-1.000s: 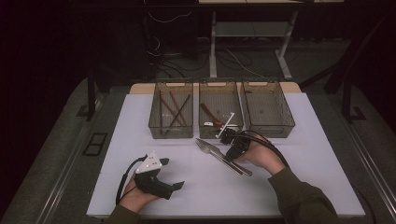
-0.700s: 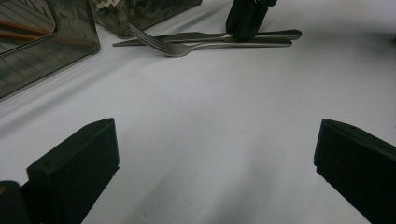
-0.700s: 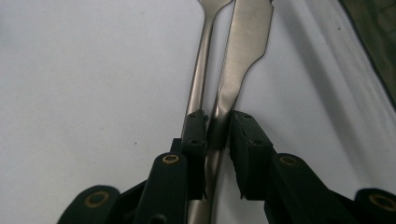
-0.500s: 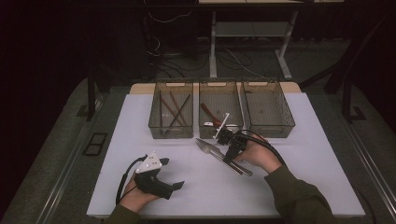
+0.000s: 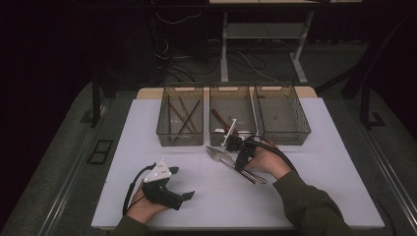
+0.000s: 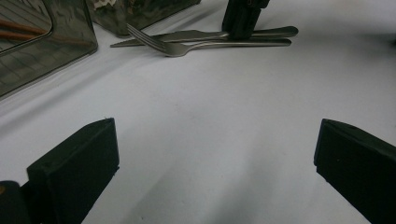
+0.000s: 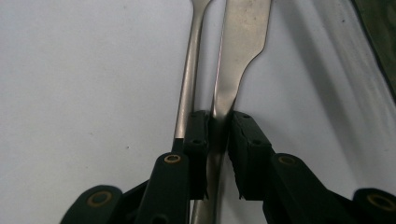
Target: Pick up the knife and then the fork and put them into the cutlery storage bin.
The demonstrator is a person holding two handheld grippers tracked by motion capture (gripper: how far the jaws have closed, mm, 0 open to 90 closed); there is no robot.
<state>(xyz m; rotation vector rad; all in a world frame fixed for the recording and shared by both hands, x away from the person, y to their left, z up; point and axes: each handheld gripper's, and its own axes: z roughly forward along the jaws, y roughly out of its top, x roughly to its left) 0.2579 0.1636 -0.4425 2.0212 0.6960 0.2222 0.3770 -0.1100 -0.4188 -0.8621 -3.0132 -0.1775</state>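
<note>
Right gripper (image 7: 217,140): jaws have just been closing and now pinch the knife (image 7: 240,42) at its handle neck; the fork (image 7: 189,88) lies just outside the left pad, touching. On the table (image 5: 314,187) both lie at centre, at 6 o'clock from the middle bin (image 5: 232,114). Left gripper (image 5: 189,195) rests at 7 o'clock, jaws wide open, nothing between. My judgement: I lift the knife straight and slowly so the fork does not drag along.

dim, dark surroundings, soft shadows
</note>
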